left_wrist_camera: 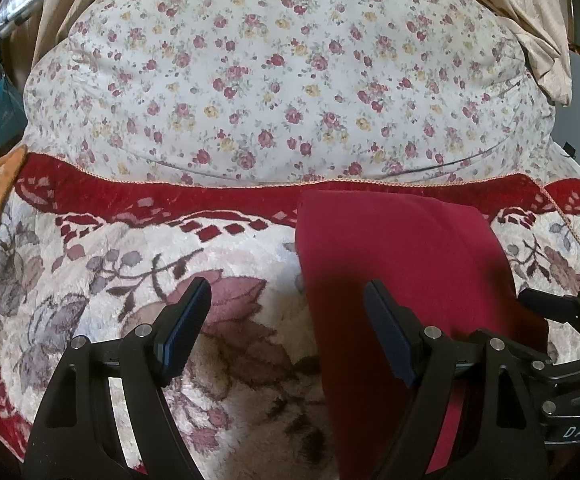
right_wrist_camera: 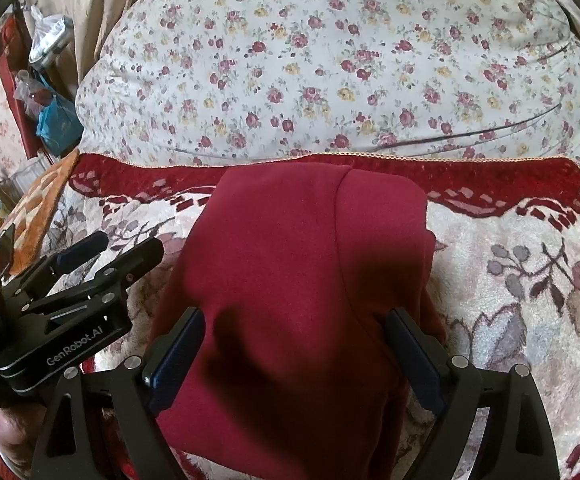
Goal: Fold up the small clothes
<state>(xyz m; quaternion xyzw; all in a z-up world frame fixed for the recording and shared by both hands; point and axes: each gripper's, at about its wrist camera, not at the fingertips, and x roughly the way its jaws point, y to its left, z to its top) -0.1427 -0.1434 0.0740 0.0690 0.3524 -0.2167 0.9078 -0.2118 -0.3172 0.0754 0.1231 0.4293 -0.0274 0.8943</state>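
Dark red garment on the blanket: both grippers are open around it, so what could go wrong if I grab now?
1. The dark red fleece garment already lies in layers; the right gripper may pinch only the top one.
2. The plush floral blanket could get caught too.
3. The left gripper straddles the garment's edge and sits near the right, so they might collide.

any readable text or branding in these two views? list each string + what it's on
"GenRobot.AI": white lettering on the side of the left gripper, seen in the right wrist view.
"DA": cut off at the frame edge, on the body of the right gripper, seen in the left wrist view.
Nothing readable on the red garment, the floral blanket or the blue bag.
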